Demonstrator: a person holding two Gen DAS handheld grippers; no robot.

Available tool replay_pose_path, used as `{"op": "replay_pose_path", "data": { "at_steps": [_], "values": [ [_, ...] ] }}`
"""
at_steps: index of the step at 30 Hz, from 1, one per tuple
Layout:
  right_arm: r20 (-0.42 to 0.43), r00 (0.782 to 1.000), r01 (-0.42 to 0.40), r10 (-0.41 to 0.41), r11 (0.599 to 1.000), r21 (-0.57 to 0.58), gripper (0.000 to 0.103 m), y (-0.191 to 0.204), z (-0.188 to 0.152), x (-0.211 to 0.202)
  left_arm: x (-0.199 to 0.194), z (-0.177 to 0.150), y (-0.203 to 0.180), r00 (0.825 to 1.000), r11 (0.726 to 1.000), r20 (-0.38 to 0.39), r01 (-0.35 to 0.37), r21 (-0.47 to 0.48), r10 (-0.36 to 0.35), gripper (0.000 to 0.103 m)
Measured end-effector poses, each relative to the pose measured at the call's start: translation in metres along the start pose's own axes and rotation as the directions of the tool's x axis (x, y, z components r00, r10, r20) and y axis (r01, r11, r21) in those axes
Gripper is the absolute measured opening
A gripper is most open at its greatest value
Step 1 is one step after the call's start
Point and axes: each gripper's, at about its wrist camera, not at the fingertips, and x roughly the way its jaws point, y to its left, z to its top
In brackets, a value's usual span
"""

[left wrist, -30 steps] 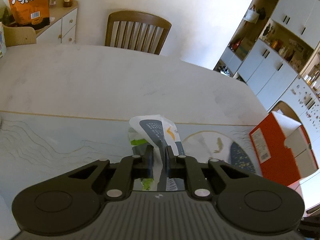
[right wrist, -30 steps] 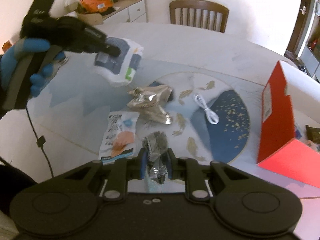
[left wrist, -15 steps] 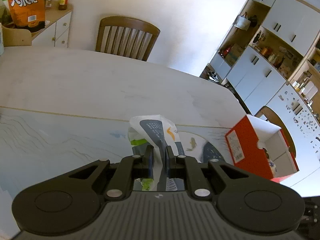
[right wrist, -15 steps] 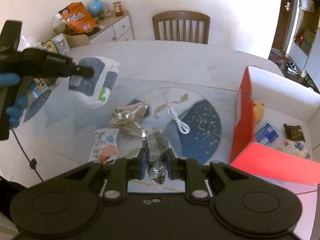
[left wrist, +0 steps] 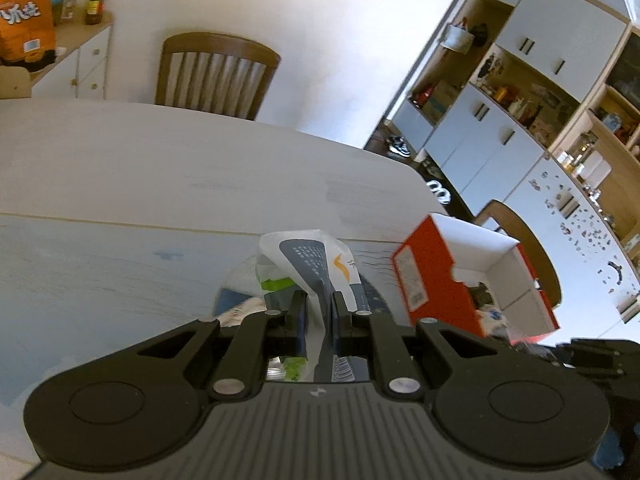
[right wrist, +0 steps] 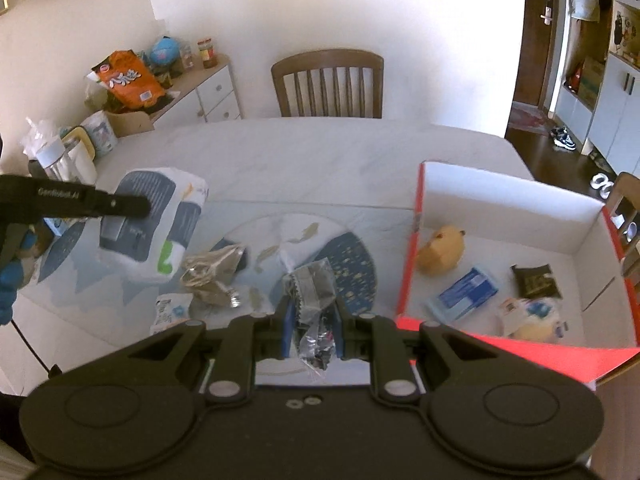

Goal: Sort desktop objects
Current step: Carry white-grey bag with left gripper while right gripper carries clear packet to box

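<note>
With left hand-held gripper [left wrist: 319, 307] clamped on white/grey pack [left wrist: 316, 264] and right hand-held gripper [right wrist: 311, 312] on silver wrapper [right wrist: 314, 280], both above desk [right wrist: 304, 160], clear red box [right wrist: 416, 240] wall, release over bare floor inside.

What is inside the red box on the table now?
The red box holds a tan plush toy, a blue packet, a dark sachet and a blurred white-blue wrapped item. Its near wall hides the front strip.

"GenRobot.AI" in pale letters along the left hand-held gripper [right wrist: 132, 206], orange snack bag [left wrist: 25, 20] with large white Chinese characters (partly cut off)
</note>
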Motion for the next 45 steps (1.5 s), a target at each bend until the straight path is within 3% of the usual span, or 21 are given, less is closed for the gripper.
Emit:
{"op": "replay_pose_path", "data": {
  "at_steps": [23, 37, 45],
  "values": [
    [0.031, 0.999, 0.036, -0.036, 0.999, -0.012, 0.019, -0.109, 0.016, -0.023, 0.054, 0.006, -0.127, 0.996, 0.994, -0.022, 0.091, 0.064, -0.090, 0.011],
    [0.021, 0.997, 0.068, -0.068, 0.997, -0.020, 0.019, -0.167, 0.017, -0.022, 0.101, 0.012, -0.204, 0.990, 0.978, -0.070, 0.136, 0.157, -0.126, 0.011],
    [0.019, 0.996, 0.085, -0.084, 0.996, -0.036, 0.019, -0.184, 0.022, -0.012, 0.134, 0.012, -0.231, 0.988, 0.969, -0.105, 0.129, 0.209, -0.109, 0.011]
  ]
}}
